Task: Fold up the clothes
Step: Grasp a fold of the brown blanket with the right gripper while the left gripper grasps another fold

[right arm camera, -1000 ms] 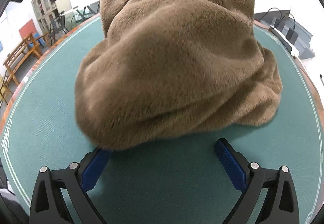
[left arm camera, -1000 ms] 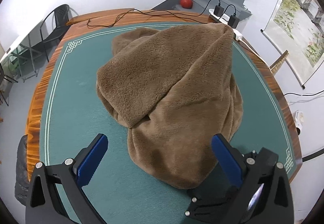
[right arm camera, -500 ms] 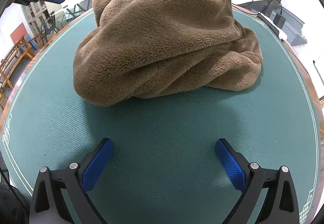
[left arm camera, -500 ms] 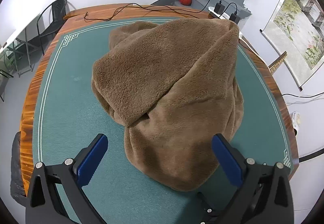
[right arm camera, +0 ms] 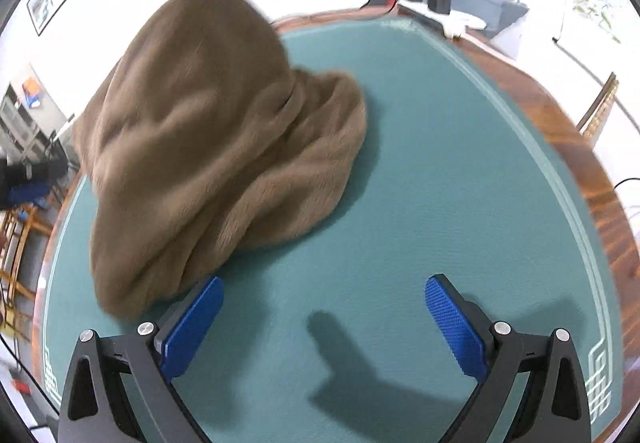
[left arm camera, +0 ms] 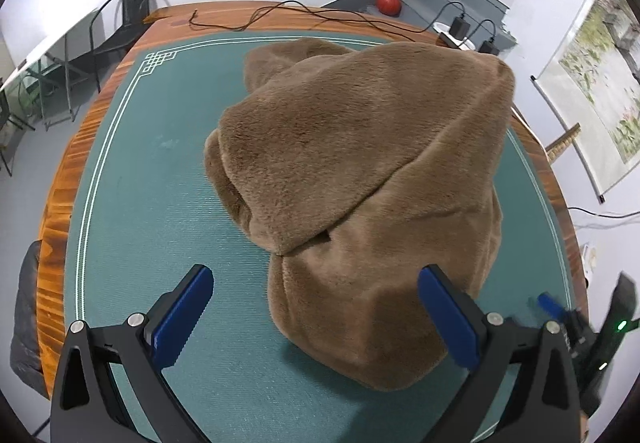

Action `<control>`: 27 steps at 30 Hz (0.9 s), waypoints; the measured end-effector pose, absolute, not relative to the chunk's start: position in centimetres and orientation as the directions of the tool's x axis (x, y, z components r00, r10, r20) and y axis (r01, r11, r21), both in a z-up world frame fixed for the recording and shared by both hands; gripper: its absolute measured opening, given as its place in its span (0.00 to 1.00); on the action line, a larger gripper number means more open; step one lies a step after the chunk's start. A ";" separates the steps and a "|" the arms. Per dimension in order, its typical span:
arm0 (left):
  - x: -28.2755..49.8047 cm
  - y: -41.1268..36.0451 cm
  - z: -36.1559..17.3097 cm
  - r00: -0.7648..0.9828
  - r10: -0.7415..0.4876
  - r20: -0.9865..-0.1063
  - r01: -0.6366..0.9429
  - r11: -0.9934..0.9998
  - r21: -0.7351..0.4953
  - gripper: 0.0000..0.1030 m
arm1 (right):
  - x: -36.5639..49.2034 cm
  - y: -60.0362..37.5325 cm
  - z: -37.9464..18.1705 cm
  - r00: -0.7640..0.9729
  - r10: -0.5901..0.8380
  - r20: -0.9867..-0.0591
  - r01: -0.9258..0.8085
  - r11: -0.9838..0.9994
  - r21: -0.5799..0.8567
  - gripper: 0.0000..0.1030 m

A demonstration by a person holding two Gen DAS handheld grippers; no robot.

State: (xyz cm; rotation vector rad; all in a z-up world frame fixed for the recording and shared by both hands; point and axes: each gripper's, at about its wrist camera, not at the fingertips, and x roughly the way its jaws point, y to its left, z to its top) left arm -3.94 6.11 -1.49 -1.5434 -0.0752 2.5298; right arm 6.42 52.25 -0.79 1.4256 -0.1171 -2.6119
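Only the left wrist view shows a folded flap on the brown fleece garment [left arm camera: 360, 171], heaped on the green table mat [left arm camera: 132, 203], left gripper [left arm camera: 316, 307] wide open and empty just before it, right gripper [right arm camera: 324, 319] wide open, empty, garment at its left finger.

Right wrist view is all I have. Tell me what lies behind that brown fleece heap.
Observer: A black cable trails across the wooden table edge behind the brown fleece garment.
Operator: Report the left gripper.
Observer: The left gripper is open, with the garment's near end between its fingers.
Operator: Say whether my right gripper shows there.
Observer: Yes, blurred, at the left view's lower right edge; the right gripper is open over bare green mat.
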 end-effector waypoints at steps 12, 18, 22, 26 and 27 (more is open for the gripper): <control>-5.9 4.4 0.0 -0.479 0.071 -0.875 0.004 -0.997 -0.083 1.00 | -4.8 45.6 -3.3 -0.565 -0.257 -0.784 0.069 -0.962 0.265 0.94; -6.5 4.2 1.2 -0.496 0.025 -0.868 0.033 -0.998 -0.048 1.00 | -10.8 44.9 -4.5 -0.547 -0.281 -0.789 0.069 -0.954 0.292 0.74; -7.1 4.1 1.6 -0.498 -0.002 -0.867 0.060 -0.998 -0.032 1.00 | -14.0 43.2 -6.1 -0.522 -0.318 -0.792 0.101 -0.944 0.313 0.72; -8.5 3.4 2.2 -0.513 -0.004 -0.858 0.064 -0.997 -0.034 1.00 | -14.7 42.7 -7.0 -0.509 -0.359 -0.782 0.121 -0.930 0.348 0.55; -9.1 3.1 2.6 -0.527 -0.003 -0.850 0.066 -0.997 -0.038 1.00 | -14.6 42.7 -7.1 -0.508 -0.369 -0.778 0.122 -0.925 0.359 0.43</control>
